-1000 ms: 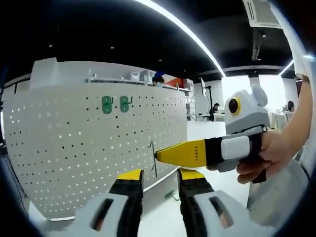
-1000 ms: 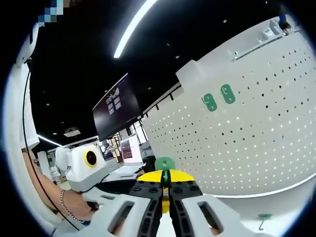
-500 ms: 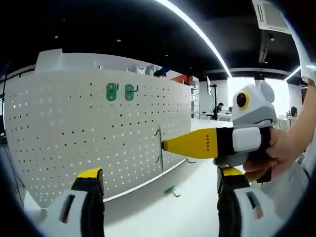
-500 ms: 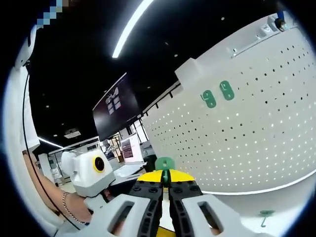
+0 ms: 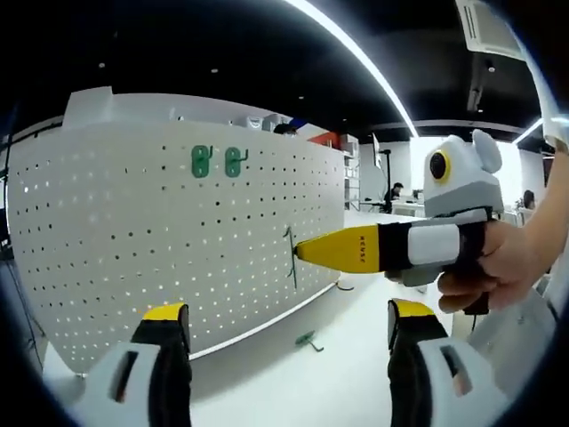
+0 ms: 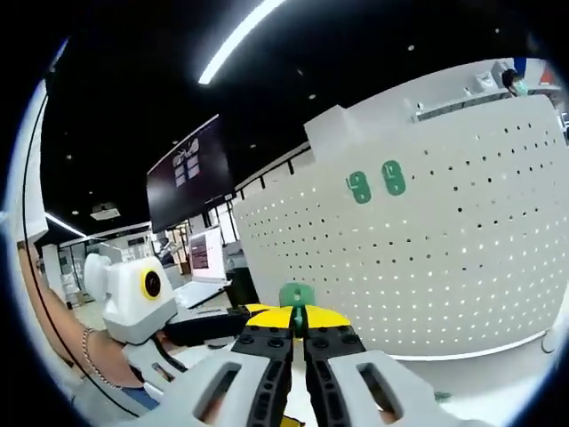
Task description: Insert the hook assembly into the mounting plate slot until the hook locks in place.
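Office ceiling lights and desks sit in the background, and up front I've got the white pegboard (image 5: 169, 240) standing on a white counter (image 5: 293, 391). Two green hooks (image 5: 216, 161) are already hanging side by side near the pegboard's top edge, and I can spot them in the right gripper view too (image 6: 374, 183). My left gripper (image 5: 289, 334) is spread wide with nothing between the jaws, hovering over the counter in front of the pegboard. My right gripper (image 5: 307, 250) comes in from the right in the left gripper view, jaws pinched together on a green hook (image 5: 291, 256), holding it right at the pegboard's right edge; can't tell if it's touching the holes. In the right gripper view that same hook (image 6: 296, 296) pokes up from between the closed jaws of my right gripper (image 6: 296, 322). Another green hook (image 5: 308, 341) is lying loose on the counter near the pegboard's bottom edge.
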{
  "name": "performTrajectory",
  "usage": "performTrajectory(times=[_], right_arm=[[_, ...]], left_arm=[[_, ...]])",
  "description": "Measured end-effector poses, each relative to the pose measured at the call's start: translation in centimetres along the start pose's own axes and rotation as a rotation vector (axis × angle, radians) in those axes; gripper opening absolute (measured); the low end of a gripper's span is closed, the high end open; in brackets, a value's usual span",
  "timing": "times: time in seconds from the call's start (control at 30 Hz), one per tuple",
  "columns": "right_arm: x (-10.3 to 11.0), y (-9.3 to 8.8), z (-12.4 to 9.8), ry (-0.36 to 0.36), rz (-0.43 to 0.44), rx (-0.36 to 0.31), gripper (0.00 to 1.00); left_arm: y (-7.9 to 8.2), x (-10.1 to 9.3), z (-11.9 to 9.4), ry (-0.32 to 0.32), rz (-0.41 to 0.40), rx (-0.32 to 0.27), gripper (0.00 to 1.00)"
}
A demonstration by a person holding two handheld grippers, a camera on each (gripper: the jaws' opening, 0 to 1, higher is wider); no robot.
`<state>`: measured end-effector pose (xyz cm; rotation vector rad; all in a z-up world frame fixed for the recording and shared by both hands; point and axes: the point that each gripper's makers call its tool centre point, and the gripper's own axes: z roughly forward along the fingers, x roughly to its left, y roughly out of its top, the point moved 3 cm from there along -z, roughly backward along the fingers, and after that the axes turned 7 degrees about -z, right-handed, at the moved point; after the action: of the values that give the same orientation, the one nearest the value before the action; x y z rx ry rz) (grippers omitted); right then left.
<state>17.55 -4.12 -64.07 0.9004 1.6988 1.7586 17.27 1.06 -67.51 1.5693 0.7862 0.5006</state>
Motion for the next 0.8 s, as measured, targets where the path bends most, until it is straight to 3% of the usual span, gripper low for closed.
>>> performTrajectory(times=[0.13,0.3,0.63,0.8], right_arm=[[-0.7,0.2,-0.1,-0.052,-0.051,0.009,0.0],[-3.0,0.6,-0.9,-0.198,-0.115,0.012,0.0],[-3.3,0.5,-0.8,-0.203,-0.088,0.02,0.0],[-4.8,1.5,-0.6,-0.233,-0.088,0.001,0.01]], left_arm=[[0.0,0.2,-0.1,0.006,-0.001,0.0,0.94],[-0.1,0.3,-0.2,0.012,-0.009,0.004,0.93],[0.0,0.1,-0.1,0.005,-0.005,0.002,0.92],[0.0,0.4,-0.3,0.01,-0.005,0.005,0.91]])
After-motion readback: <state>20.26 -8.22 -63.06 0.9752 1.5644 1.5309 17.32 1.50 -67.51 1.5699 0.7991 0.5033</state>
